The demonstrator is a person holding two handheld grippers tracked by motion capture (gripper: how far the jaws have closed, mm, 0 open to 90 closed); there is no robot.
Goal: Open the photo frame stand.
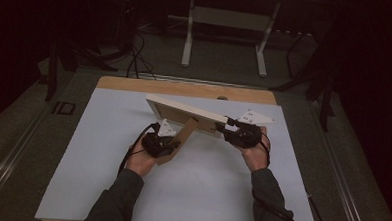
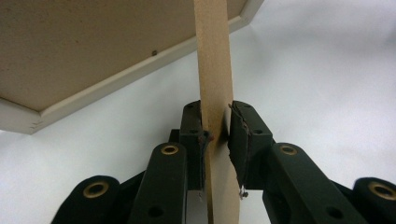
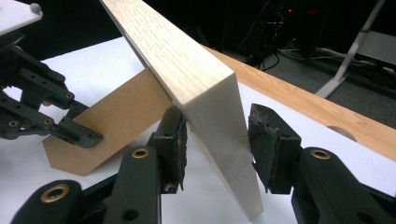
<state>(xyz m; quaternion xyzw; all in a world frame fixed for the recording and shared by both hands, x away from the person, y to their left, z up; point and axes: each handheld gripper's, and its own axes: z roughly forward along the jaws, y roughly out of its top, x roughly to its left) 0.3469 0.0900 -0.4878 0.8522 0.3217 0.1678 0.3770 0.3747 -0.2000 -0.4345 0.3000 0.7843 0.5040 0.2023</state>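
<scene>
Frame (image 1: 184, 110) tilted on bench (image 1: 106, 161); left gripper (image 1: 168, 145) clamps strut (image 1: 180, 140) at 7 o'clock, right gripper (image 1: 232, 128) straddles frame's 3 o'clock edge, unclamped.

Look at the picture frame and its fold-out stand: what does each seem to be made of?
The picture frame looks like pale wood or wood-effect board: fine grain lines, matt whitish edges. Its stand looks like plain brown fibreboard: flat, even, grainless, unpainted. Its backing panel seems to be the same brown board.
</scene>
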